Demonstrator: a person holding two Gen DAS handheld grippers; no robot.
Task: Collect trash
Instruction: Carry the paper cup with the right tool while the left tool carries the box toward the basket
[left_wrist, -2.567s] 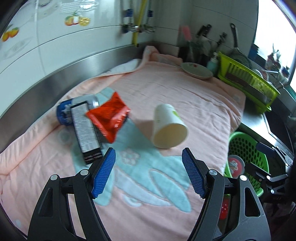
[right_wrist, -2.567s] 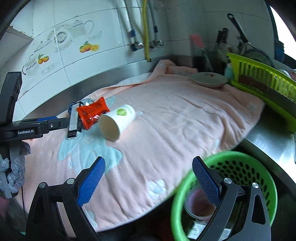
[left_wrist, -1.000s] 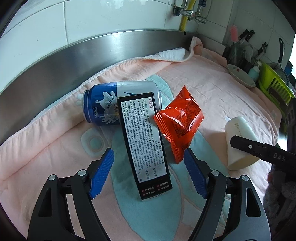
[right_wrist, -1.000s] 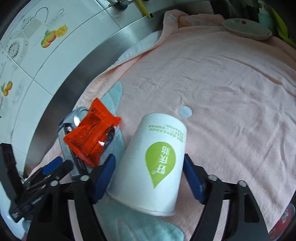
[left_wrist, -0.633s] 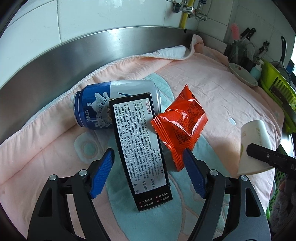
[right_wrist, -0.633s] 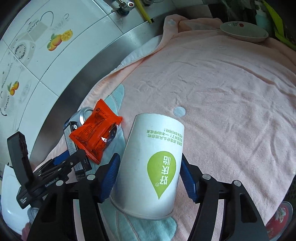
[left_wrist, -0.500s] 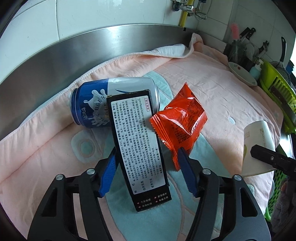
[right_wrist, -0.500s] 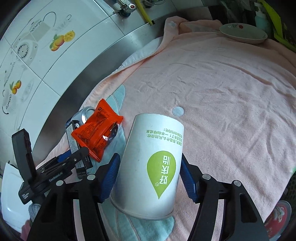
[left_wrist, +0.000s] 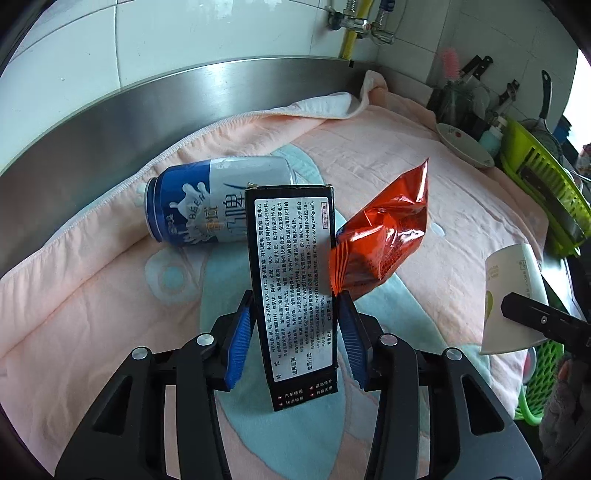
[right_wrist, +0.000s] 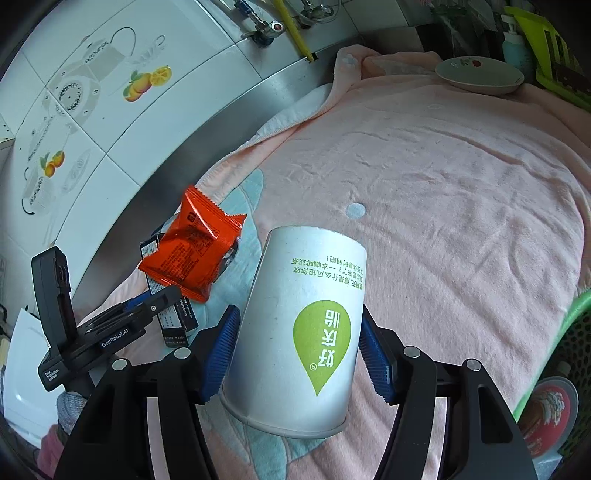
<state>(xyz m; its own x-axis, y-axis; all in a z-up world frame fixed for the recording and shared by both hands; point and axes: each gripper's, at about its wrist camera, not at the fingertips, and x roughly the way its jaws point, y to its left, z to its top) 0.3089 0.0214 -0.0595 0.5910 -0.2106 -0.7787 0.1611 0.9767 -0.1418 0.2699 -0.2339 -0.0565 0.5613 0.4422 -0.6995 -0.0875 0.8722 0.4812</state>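
Observation:
A black box (left_wrist: 291, 258) with white print lies lengthwise between my left gripper's (left_wrist: 295, 336) blue pads. The jaws are closing and the pads touch its two long sides. A red snack packet (left_wrist: 384, 236) leans tilted against the box's right edge. Behind the box lies a blue and white can (left_wrist: 192, 199) on its side. My right gripper (right_wrist: 299, 350) is shut on a white paper cup (right_wrist: 295, 295) with a green logo, held off the towel with its mouth toward the camera. The left gripper (right_wrist: 147, 306) shows at the lower left of the right wrist view.
A pink and teal towel (right_wrist: 461, 184) covers the counter, with a steel backsplash (left_wrist: 110, 129) behind it. A green basket (right_wrist: 576, 325) holding trash sits at the counter's right edge. A plate (right_wrist: 480, 74) and a green dish rack (left_wrist: 543, 173) stand at the far right.
The left jaws have narrowed onto the black box, which now lies straight between them, and the red packet has tipped up. The right gripper has closed on the cup and lifted it.

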